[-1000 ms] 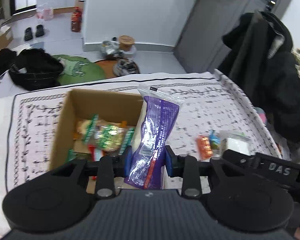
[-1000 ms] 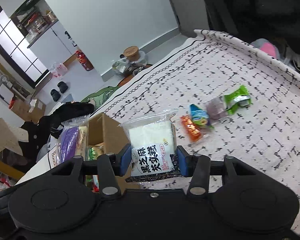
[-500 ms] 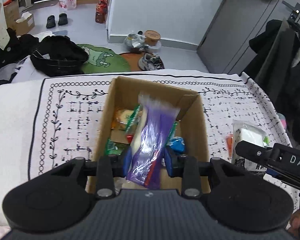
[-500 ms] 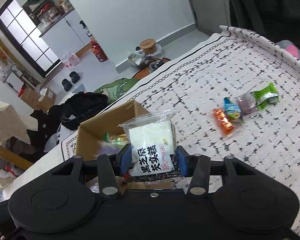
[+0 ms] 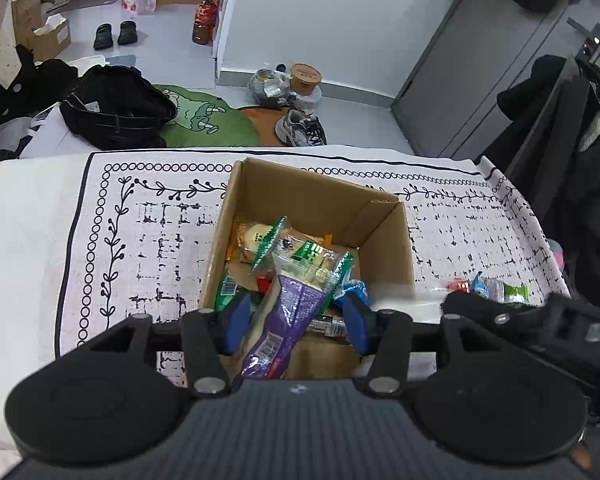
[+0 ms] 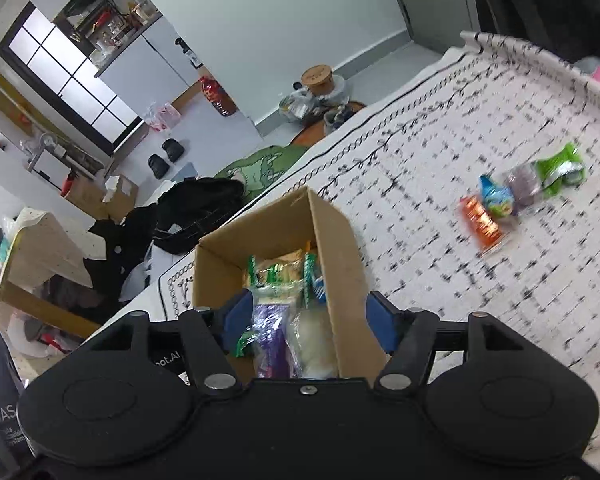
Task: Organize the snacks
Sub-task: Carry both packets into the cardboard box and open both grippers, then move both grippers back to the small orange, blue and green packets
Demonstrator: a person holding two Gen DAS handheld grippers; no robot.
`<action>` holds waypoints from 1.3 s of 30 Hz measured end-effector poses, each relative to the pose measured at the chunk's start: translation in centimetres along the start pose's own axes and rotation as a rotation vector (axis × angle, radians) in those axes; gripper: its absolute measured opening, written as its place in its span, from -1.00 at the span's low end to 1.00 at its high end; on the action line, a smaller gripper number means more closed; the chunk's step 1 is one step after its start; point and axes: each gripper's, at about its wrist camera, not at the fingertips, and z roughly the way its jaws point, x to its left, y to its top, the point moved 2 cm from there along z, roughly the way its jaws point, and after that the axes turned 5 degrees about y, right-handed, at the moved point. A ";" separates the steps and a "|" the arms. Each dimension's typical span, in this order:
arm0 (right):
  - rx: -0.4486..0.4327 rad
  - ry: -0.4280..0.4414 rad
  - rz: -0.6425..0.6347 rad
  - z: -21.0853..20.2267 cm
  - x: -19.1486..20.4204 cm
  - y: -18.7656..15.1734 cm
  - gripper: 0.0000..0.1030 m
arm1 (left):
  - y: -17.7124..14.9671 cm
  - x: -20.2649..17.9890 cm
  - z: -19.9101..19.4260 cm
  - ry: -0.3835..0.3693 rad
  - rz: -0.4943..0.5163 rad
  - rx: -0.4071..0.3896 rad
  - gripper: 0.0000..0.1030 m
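Cardboard box [image 5: 384, 236]: your collection point for snacks. Left gripper [image 5: 296, 320]: jaws just opened, purple packet [image 5: 288, 316] released between them, dropping in. Right gripper [image 6: 306, 322]: jaws likewise just opened, empty.

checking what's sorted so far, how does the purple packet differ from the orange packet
The purple packet lies tilted inside the cardboard box, on other snacks; the orange packet lies flat on the patterned tablecloth, outside the box. The purple packet looks long and large; the orange packet looks small. The purple packet sits between open fingers of the left hand-held gripper; no gripper is near the orange packet. Both are sealed.
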 end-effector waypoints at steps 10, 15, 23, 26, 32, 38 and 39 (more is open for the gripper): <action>-0.040 -0.091 0.025 -2.7 -3.9 0.5 0.24 | -0.4 -3.3 0.0 -0.043 0.045 0.015 0.38; -0.068 -0.127 0.049 -4.6 -6.3 0.9 0.32 | -0.8 -5.3 0.0 -0.059 0.069 0.021 0.39; -0.119 -0.168 0.097 -7.6 -9.9 1.9 0.44 | -1.3 -9.0 -0.5 -0.097 0.099 0.004 0.76; -0.146 -0.180 0.119 -8.6 -11.0 2.3 0.51 | -1.5 -10.4 -0.7 -0.105 0.109 -0.004 0.85; -0.176 -0.188 0.162 -9.7 -13.0 3.0 0.58 | -1.9 -13.2 -0.6 -0.120 0.141 -0.016 0.99; -0.174 -0.197 0.191 -9.8 -15.5 3.4 0.63 | -2.2 -15.7 -0.1 -0.116 0.184 -0.023 0.99; -0.174 -0.200 0.198 -9.7 -16.0 3.4 0.63 | -2.3 -16.0 0.0 -0.115 0.187 -0.022 0.99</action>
